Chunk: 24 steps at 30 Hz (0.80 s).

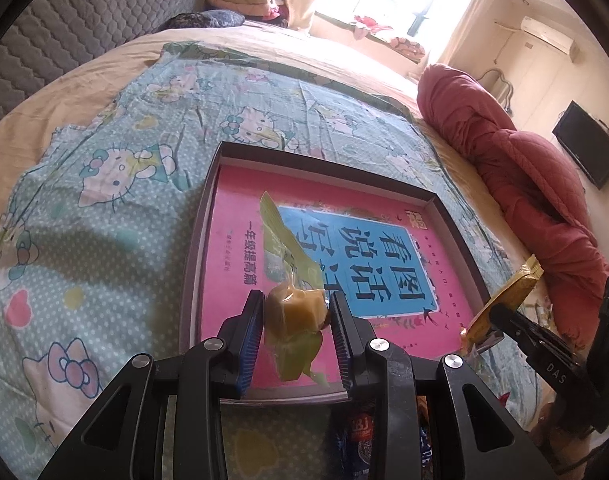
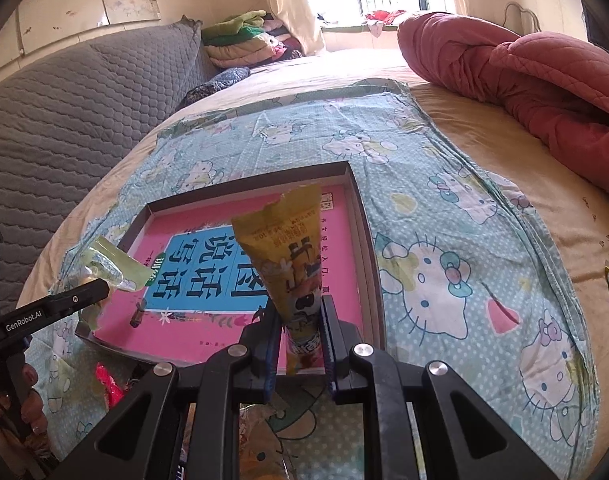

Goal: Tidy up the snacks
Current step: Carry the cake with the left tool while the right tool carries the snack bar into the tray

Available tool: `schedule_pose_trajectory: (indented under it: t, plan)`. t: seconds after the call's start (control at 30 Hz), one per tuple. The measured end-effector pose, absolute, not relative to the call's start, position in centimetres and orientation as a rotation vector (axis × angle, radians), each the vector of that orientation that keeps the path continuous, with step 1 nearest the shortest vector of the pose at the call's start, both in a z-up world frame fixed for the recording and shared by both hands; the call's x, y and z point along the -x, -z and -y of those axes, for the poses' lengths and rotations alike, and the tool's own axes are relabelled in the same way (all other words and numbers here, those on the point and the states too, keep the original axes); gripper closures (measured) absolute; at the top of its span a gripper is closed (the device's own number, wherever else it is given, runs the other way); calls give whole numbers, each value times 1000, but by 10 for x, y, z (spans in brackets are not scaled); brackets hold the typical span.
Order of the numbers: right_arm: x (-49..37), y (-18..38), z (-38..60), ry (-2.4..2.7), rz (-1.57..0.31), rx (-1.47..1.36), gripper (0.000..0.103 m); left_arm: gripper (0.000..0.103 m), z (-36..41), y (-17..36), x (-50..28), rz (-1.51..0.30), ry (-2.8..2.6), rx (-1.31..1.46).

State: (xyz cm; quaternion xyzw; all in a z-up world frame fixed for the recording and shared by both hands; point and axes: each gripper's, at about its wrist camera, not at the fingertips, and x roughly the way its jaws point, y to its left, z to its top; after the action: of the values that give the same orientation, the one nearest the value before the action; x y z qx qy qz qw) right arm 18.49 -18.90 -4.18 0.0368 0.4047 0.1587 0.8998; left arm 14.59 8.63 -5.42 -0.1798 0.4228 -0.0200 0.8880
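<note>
Delivery step. The left gripper (image 1: 295, 322) is clamped on a green-wrapped sweet (image 1: 294, 308), and the right gripper (image 2: 300, 334) on a yellow packet (image 2: 292, 256). Both snacks hang over the tray (image 1: 336, 160); next, presumably, lowering and release inside its rim.

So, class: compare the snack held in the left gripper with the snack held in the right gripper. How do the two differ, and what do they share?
The left gripper holds a green-wrapped snack with a clear section showing a chunky yellowish block; the right gripper holds a yellow printed packet that is opaque.
The green-wrapped snack bulges between the pads; the yellow printed packet is pinched flat at its narrow end and fans out wider.
Both are held above the shallow box with the pink book.
</note>
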Motion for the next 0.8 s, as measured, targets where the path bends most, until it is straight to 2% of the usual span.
schedule_pose_trajectory:
  t: [0.8]
  plan:
    - [-211,67,178,-284,-933,-79,83,69,-81,72,-151,-938,60,355]
